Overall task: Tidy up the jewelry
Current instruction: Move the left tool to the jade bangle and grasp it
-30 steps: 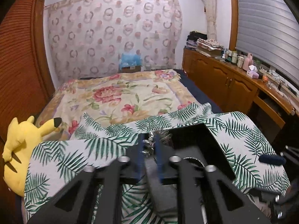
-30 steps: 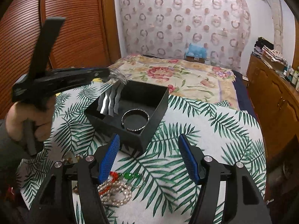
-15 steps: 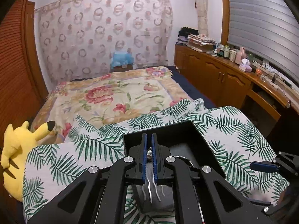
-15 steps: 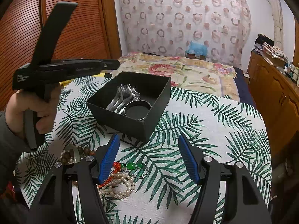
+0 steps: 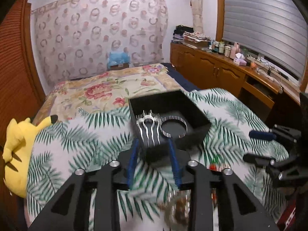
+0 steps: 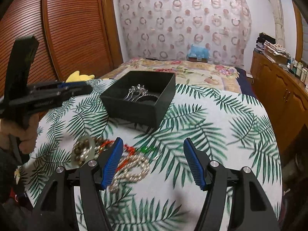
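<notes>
Hair comb [image 5: 148, 127] dropped, left tongs [image 5: 153, 154] apart

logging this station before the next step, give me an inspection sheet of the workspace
surface: table in a palm-leaf cloth.
job's things: black box holds a silver comb and a bangle; pearls, brown beads and a red-green strand lie loose on the cloth.
clutter: yellow plush at the table edge.
grippers: left gripper open, empty; right gripper open, above the pearls.
cables: nothing seen on the table.
surroundings: bed, cabinets.
</notes>
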A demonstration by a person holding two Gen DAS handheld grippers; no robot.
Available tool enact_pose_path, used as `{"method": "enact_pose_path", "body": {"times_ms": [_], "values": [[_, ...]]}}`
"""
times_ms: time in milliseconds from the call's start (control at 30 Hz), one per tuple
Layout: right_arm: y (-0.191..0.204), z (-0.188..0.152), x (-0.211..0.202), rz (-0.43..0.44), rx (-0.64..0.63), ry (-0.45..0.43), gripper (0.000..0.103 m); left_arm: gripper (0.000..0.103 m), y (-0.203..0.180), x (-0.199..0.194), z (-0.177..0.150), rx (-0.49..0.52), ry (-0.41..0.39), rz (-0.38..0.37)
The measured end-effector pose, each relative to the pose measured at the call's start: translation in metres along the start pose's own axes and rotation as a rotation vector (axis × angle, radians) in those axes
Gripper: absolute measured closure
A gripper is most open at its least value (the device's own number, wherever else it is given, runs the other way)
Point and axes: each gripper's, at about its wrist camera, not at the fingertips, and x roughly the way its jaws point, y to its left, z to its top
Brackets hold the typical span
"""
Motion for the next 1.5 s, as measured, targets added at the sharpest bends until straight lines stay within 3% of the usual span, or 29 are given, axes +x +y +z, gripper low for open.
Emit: {"method": "enact_pose_path", "body": {"times_ms": [300, 500, 1300, 1400, 1500], "values": [[0.026, -0.031, -0.016, 0.0, -0.014, 0.008, 0.042, 0.031, -0.014, -0.013, -0.048, 0.01, 0.047, -0.041], [0.037, -0.049, -0.018, -0.009, -0.026, 0.026, 0.049, 0.024, -0.028, -0.013, -0.063, 0.021, 0.08, -0.077], [0.045, -0.069, -0.01, -0.011, -0.025, 0.057, 0.05, 0.023, -0.038, 0.015, -0.078, 0.013, 0.18, -0.104], [0.045, -0.069, -0.01, -0.012, -0.026, 0.057, 0.05, 0.034, -0.038, 0.014, -0.078, 0.003, 0.175, -0.123], [0.045, -0.069, -0.009, -0.013, -0.028, 0.058, 0.05, 0.034, -0.038, 0.012, -0.078, 0.003, 0.169, -0.112]]}}
